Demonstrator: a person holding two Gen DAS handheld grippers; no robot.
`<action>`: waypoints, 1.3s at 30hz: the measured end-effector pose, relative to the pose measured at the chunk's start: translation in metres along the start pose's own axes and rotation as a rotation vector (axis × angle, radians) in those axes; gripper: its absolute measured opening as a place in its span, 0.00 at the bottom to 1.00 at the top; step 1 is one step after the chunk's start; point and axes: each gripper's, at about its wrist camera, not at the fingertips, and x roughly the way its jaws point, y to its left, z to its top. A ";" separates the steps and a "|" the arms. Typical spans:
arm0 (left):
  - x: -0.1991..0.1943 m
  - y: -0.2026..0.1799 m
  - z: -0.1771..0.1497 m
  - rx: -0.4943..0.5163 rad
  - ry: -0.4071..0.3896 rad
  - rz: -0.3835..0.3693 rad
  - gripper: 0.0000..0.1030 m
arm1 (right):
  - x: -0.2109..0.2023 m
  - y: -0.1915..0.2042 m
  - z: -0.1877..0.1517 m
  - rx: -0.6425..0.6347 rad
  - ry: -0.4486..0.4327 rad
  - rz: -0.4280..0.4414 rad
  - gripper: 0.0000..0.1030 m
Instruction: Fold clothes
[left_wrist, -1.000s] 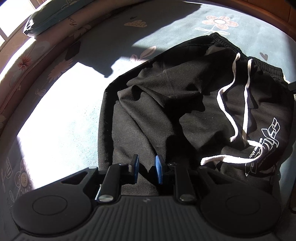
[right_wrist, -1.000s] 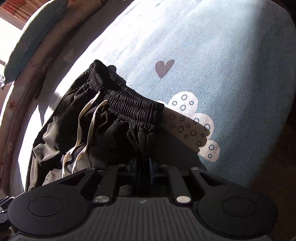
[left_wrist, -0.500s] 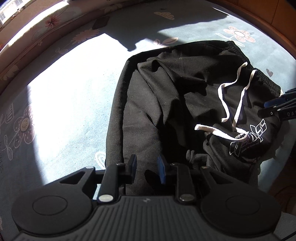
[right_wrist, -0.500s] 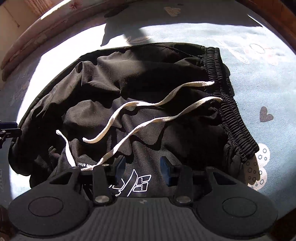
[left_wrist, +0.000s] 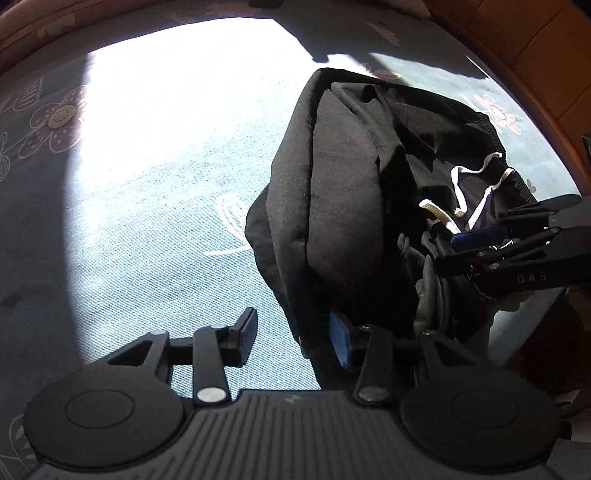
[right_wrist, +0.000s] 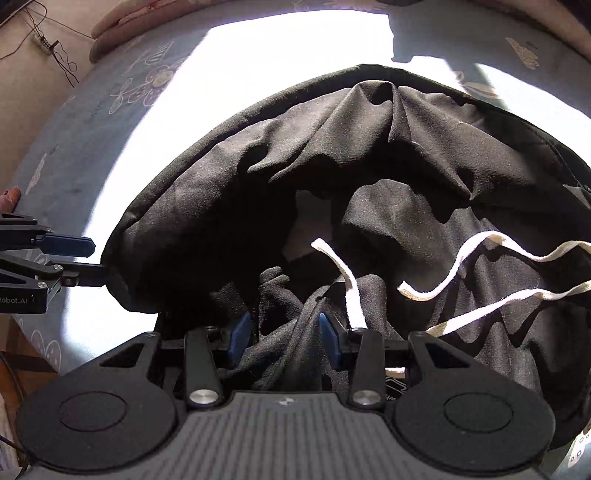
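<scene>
Steep close wrist views, shared shorts (left_wrist: 343, 206)

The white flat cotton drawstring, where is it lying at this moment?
In the right wrist view, the white flat cotton drawstring lies across the right half of the crumpled black fabric shorts, one end reaching down beside the right tongs.

Both tongs are matte black, with blue pads and silver screw heads at the linkages. The left tongs (left_wrist: 291, 334) and right tongs (right_wrist: 282, 338) sit on ribbed grey housings flanked by round black discs.

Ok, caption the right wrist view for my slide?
Right tongs open over bunched black shorts, white drawstring trailing.
</scene>
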 end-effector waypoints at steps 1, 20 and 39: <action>0.003 0.004 0.000 -0.001 -0.009 -0.022 0.42 | 0.002 0.006 0.003 -0.006 0.005 0.000 0.45; -0.019 0.072 0.041 -0.047 -0.199 0.028 0.02 | 0.023 0.044 0.024 -0.010 0.055 -0.053 0.45; -0.025 0.126 0.174 0.000 -0.461 0.333 0.03 | 0.022 0.029 0.019 0.076 0.032 -0.068 0.45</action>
